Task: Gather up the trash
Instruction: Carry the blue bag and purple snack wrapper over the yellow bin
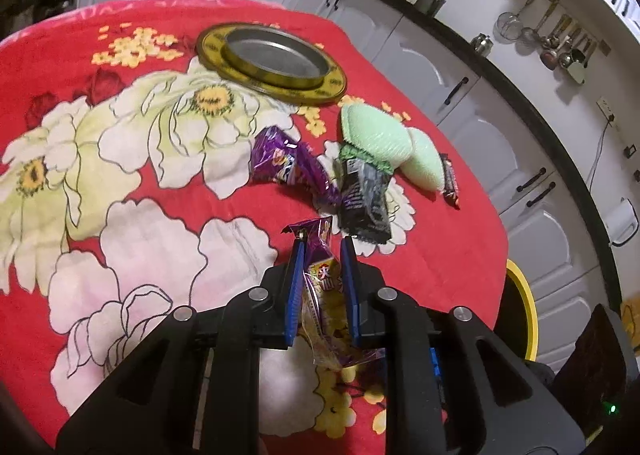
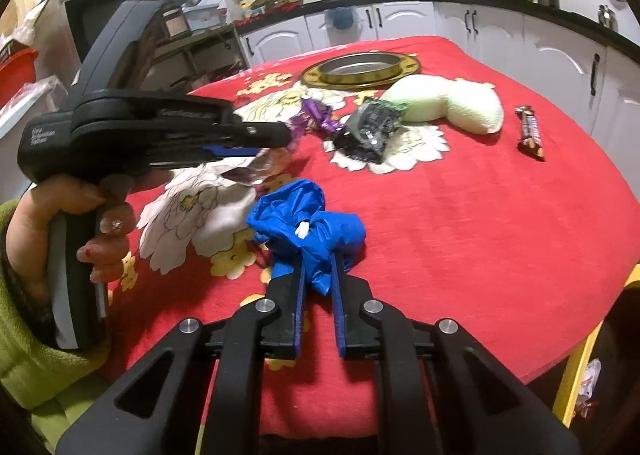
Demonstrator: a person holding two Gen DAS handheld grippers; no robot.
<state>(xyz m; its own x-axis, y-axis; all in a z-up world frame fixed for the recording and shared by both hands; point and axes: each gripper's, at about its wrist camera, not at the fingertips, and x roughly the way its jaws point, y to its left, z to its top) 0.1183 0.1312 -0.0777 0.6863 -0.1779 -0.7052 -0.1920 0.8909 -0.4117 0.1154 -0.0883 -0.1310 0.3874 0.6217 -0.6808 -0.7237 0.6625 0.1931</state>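
Observation:
My left gripper (image 1: 323, 245) is shut on a purple and yellow snack wrapper (image 1: 322, 287), held above the red floral tablecloth (image 1: 120, 175). My right gripper (image 2: 319, 261) is shut on a crumpled blue plastic bag (image 2: 308, 221). The left gripper shows from the side in the right wrist view (image 2: 276, 137), left of the bag. On the table lie a purple wrapper (image 1: 288, 165), a black wrapper (image 1: 366, 199) and a brown candy bar wrapper (image 1: 450, 183). These also show in the right wrist view: purple wrapper (image 2: 318, 115), black wrapper (image 2: 368, 129), candy bar wrapper (image 2: 530, 131).
A round gold-rimmed metal tray (image 1: 272, 63) sits at the far side of the table. Two pale green scrub pads (image 1: 384, 139) lie beside the black wrapper. White kitchen cabinets (image 1: 520, 159) run along the right. A yellow-rimmed object (image 1: 520, 307) stands beyond the table's right edge.

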